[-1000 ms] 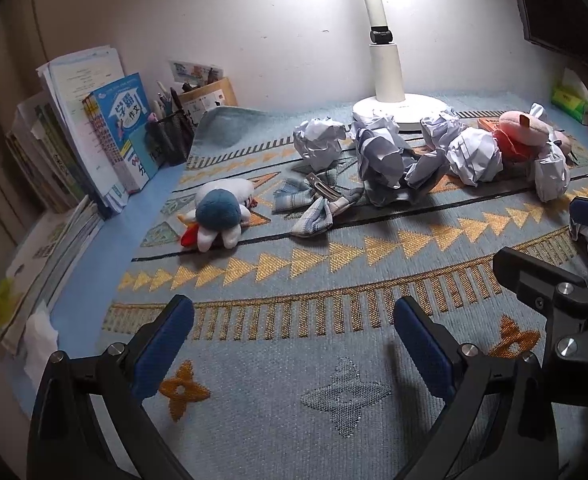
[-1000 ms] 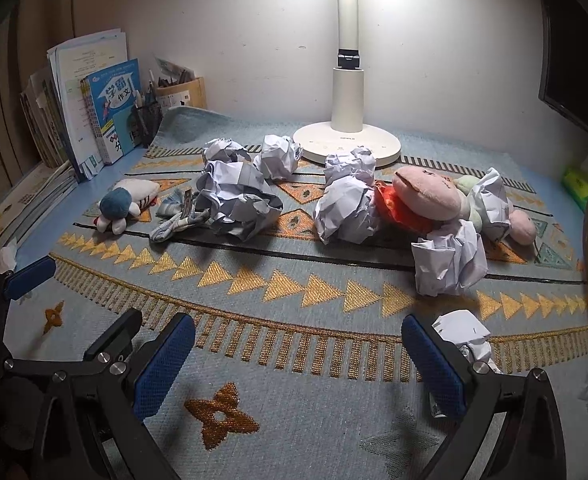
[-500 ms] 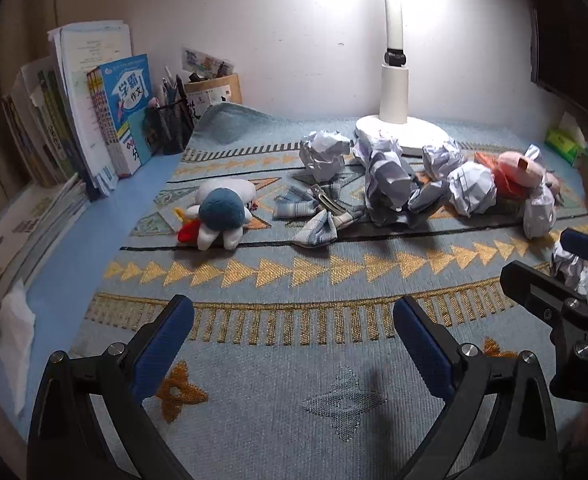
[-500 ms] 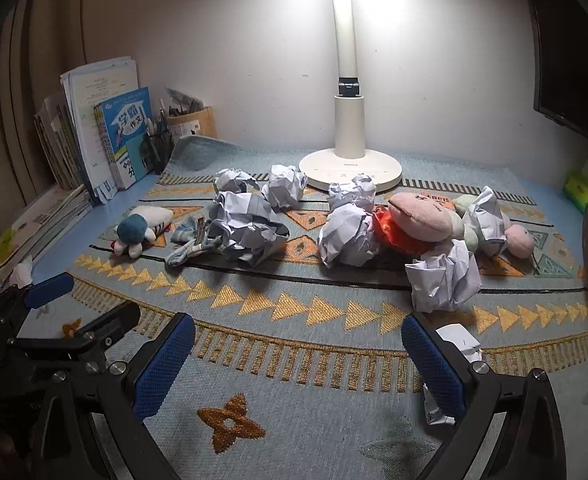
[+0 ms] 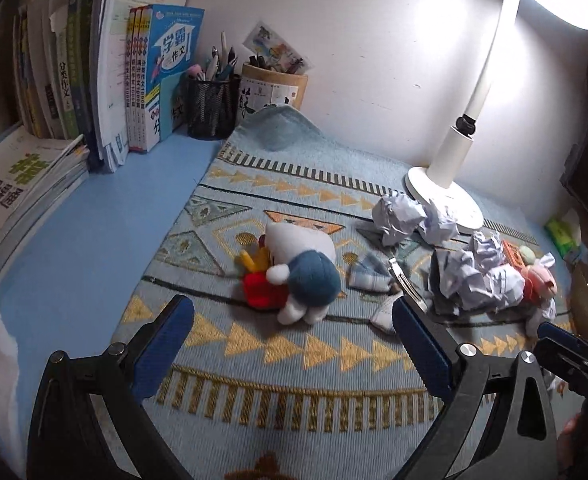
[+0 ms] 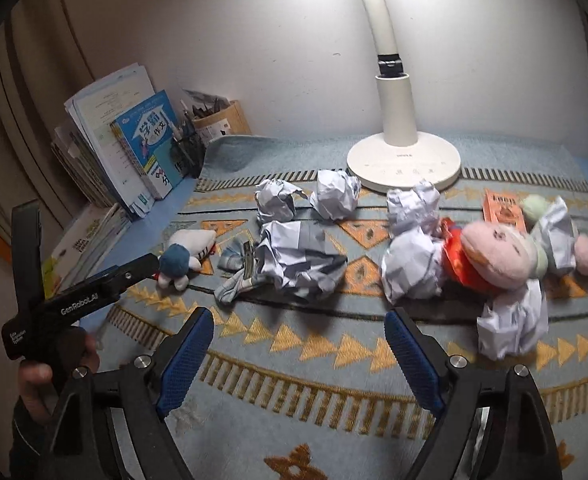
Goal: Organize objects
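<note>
I'm holding the left gripper (image 5: 292,338) with its jaws spread wide and nothing between them, hovering over the patterned mat (image 5: 254,368). Just ahead of it the blue-and-white plush (image 5: 298,270) is lying on its side on the mat, red bit tucked under it, not touching the pads. To the right of the plush a checked cloth with a metal clip (image 5: 374,276) is lying flat, then a heap of crumpled paper balls (image 5: 470,276) and a pink plush (image 5: 540,280) at the far right.

I'm running the right gripper (image 6: 298,344) with jaws closing, still apart, only bare mat (image 6: 294,364) between them, gripping nothing. Ahead of it, the big crumpled paper wad (image 6: 298,260) is sitting on the cloth; a loose paper ball (image 6: 512,326) is lying right of the right finger, near but apart. The pink duck-like plush (image 6: 494,256) is resting among more paper. The white lamp base (image 6: 404,166) is standing at the back. Books (image 6: 134,148) and pen cups (image 5: 214,106) are lining the left wall. The left gripper body and a hand (image 6: 34,384) are showing at the lower left of the right view.
</note>
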The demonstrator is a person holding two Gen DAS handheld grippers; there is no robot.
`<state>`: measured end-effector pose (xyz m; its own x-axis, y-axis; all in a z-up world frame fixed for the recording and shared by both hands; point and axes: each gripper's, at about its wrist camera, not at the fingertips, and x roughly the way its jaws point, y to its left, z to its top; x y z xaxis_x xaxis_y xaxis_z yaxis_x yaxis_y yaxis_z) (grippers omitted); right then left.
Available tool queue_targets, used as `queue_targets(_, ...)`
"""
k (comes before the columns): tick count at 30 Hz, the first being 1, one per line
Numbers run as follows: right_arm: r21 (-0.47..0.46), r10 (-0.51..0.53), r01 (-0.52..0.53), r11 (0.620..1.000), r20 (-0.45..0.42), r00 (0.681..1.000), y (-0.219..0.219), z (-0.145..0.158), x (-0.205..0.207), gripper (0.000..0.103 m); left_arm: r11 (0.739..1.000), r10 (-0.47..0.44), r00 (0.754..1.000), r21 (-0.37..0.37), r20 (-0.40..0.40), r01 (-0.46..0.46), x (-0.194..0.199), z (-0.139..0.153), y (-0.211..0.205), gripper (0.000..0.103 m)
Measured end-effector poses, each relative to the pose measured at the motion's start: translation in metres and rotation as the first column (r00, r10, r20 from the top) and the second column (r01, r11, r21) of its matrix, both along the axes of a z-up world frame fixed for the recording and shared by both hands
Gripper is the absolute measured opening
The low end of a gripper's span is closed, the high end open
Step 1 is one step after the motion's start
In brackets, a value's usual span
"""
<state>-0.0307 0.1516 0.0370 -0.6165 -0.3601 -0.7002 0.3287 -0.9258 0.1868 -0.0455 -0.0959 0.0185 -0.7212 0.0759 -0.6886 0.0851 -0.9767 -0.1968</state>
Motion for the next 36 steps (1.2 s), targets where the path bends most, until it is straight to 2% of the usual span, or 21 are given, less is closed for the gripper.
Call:
queue_targets(2,0.055,0.025,-0.024,0.998,-0.009,1.000,-0.014,-0.004,-0.011,0.087,1.000,0.016,0.999,-0.013,0.038,-0.016,-0.020,-0.006,0.004,0.099)
queue_targets(3,0.070,0.030,-0.030,0.997,-0.004,1.000,-0.019,-0.007,-0.017,0.087,0.999,0.032,0.998,-0.046,0.058,-0.029,-0.029,-0.011,0.008,0.098)
queue_targets(4,0.078,0.030,-0.030,0.996,0.001,1.000,-0.022,-0.010,-0.024,0.086,0.996,0.044,0.997,-0.082,0.063,-0.039,-0.037,-0.015,0.013,0.094)
queue_targets(5,0.082,0.031,-0.031,0.996,0.008,0.999,-0.024,-0.012,-0.030,0.085,0.994,0.039,0.997,-0.101,0.063,-0.033,-0.042,-0.019,0.018,0.084)
queue_targets(6,0.079,0.032,-0.034,0.996,0.016,0.999,-0.026,-0.015,-0.036,0.083,0.995,0.028,0.997,-0.099,0.065,-0.021,-0.046,-0.022,0.022,0.076)
queue_targets(8,0.082,0.026,-0.029,0.996,0.036,0.999,-0.028,-0.021,-0.049,0.076,0.997,0.015,0.998,-0.078,0.065,-0.010,-0.050,-0.030,0.025,0.071)
queue_targets(9,0.080,0.025,-0.030,0.996,0.056,0.998,-0.029,-0.026,-0.055,0.067,0.996,0.012,0.998,-0.087,0.067,-0.006,-0.050,-0.033,0.027,0.052)
queue_targets(10,0.064,0.032,-0.036,0.997,0.076,0.997,-0.029,-0.031,-0.060,0.054,0.992,0.023,0.998,-0.128,0.066,-0.014,-0.050,-0.034,0.030,0.045)
queue_targets(12,0.041,0.027,-0.030,0.999,0.064,0.998,-0.026,-0.037,-0.060,0.047,0.994,0.007,0.999,-0.113,0.048,-0.002,-0.047,-0.031,0.029,0.043)
queue_targets(14,-0.010,0.038,-0.038,0.999,0.034,0.999,-0.021,-0.035,-0.052,0.031,0.996,0.013,1.000,-0.091,0.027,-0.010,-0.043,-0.029,0.025,0.043)
queue_targets(16,-0.063,0.043,-0.042,0.997,0.028,0.999,-0.013,-0.029,-0.042,0.019,0.999,0.016,1.000,-0.050,0.003,-0.016,-0.040,-0.026,0.018,0.043)
queue_targets(17,-0.068,0.039,-0.037,0.997,0.022,0.999,-0.010,-0.025,-0.035,0.017,0.999,0.015,1.000,-0.033,-0.007,-0.015,-0.038,-0.025,0.016,0.043)
queue_targets(21,-0.092,0.040,-0.043,0.995,-0.025,0.999,0.005,-0.011,0.005,0.017,0.999,0.000,1.000,-0.036,-0.020,-0.001,-0.028,-0.019,0.022,0.043)
queue_targets(23,-0.091,0.036,-0.040,0.995,-0.044,0.998,0.012,-0.005,0.028,0.017,1.000,-0.021,0.999,-0.016,-0.034,0.021,-0.012,-0.010,0.031,0.043)
queue_targets(27,-0.119,0.036,-0.039,0.992,-0.030,0.999,0.028,-0.001,0.057,0.018,0.995,-0.093,0.993,-0.030,-0.074,0.091,0.026,0.005,0.062,0.043)
queue_targets(29,-0.118,0.037,-0.035,0.992,0.011,0.999,0.030,-0.003,0.056,0.029,0.994,-0.109,0.991,-0.041,-0.076,0.106,0.040,0.002,0.073,0.043)
queue_targets(30,-0.116,0.034,-0.030,0.993,0.032,0.999,0.030,-0.004,0.053,0.043,0.993,-0.108,0.991,-0.047,-0.074,0.104,0.046,-0.003,0.077,0.043)
queue_targets(31,-0.114,0.030,-0.025,0.993,0.044,0.999,0.029,-0.003,0.050,0.062,0.994,-0.107,0.992,-0.043,-0.067,0.104,0.049,-0.008,0.079,0.043)
queue_targets(32,-0.115,0.034,-0.029,0.993,0.040,0.999,0.027,-0.002,0.047,0.069,0.994,-0.111,0.992,-0.027,-0.052,0.110,0.051,-0.015,0.080,0.043)
queue_targets(34,-0.108,0.046,-0.044,0.993,0.015,0.999,0.020,0.001,0.038,0.070,0.993,-0.113,0.993,-0.017,-0.028,0.113,0.054,-0.022,0.081,0.043)
queue_targets(36,-0.084,0.036,-0.033,0.996,0.025,0.999,0.010,0.002,0.019,0.070,0.994,-0.106,0.990,-0.034,-0.092,0.103,0.059,-0.015,0.080,0.043)
